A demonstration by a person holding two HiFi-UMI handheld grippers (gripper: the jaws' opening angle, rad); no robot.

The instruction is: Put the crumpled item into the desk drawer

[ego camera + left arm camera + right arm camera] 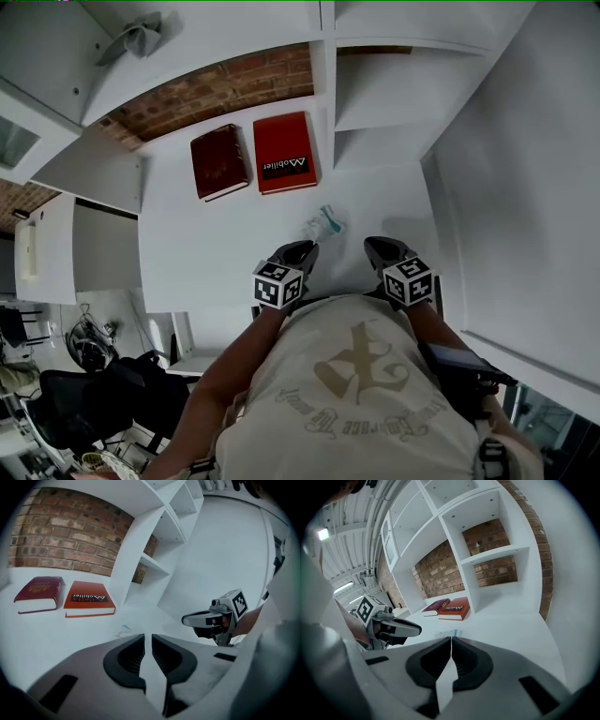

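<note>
The crumpled item (323,223), a small clear wrapper with a blue tint, lies on the white desk (216,253) just beyond both grippers. My left gripper (298,251) hovers near the desk's front edge, short of the wrapper and slightly left of it, its jaws shut on nothing. My right gripper (380,248) is level with it on the right, also shut and empty. In the left gripper view the wrapper (124,630) sits just past the jaws (147,637). The right gripper view shows the wrapper (450,633) right above its closed tips (451,640).
A dark red book (219,161) and a red book (284,152) lie side by side at the back of the desk. White shelving (375,94) rises at the back right against a brick wall. A white cabinet (103,248) stands left of the desk.
</note>
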